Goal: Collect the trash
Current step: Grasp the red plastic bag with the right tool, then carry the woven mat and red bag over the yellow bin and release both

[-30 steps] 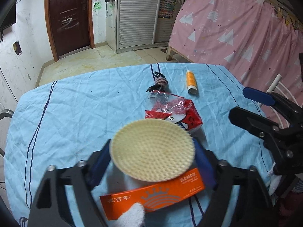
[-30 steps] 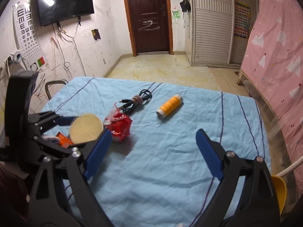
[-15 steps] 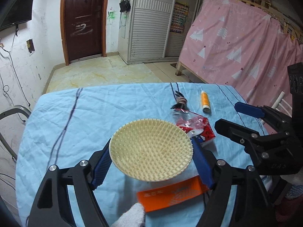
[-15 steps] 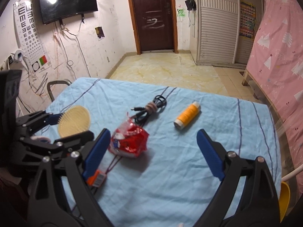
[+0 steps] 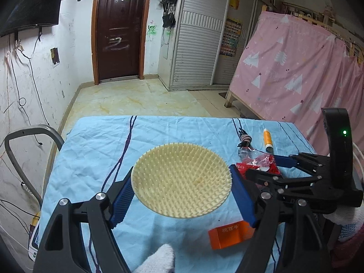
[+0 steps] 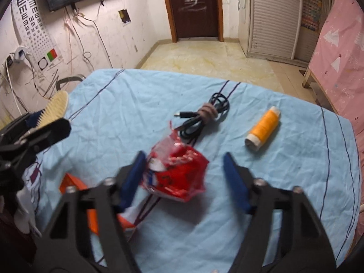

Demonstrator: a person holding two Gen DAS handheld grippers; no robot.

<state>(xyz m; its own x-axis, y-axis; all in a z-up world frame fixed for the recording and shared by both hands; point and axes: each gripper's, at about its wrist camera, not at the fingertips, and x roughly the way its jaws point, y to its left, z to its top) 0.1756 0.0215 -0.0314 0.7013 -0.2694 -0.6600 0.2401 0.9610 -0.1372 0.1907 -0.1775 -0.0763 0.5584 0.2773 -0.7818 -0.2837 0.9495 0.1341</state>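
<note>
The right gripper [image 6: 182,179] has its fingers [image 6: 235,183] released, straddling the red wrapper [image 6: 177,175] at frame centre on the counter [image 6: 284,173]. The left gripper [image 5: 182,195] is clenched on the cream brush [image 5: 182,179]. The approach looks finished; closing on the crinkly wrapper should follow, minding the cable [image 6: 202,116] just above.

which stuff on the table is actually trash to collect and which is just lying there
Likely trash:
red crumpled wrapper, between the open fingers of the right gripper
orange box, possibly empty packaging

Just lying about:
bundled black cable
orange thread spool
yellow bristle brush, clamped in the left gripper
</note>
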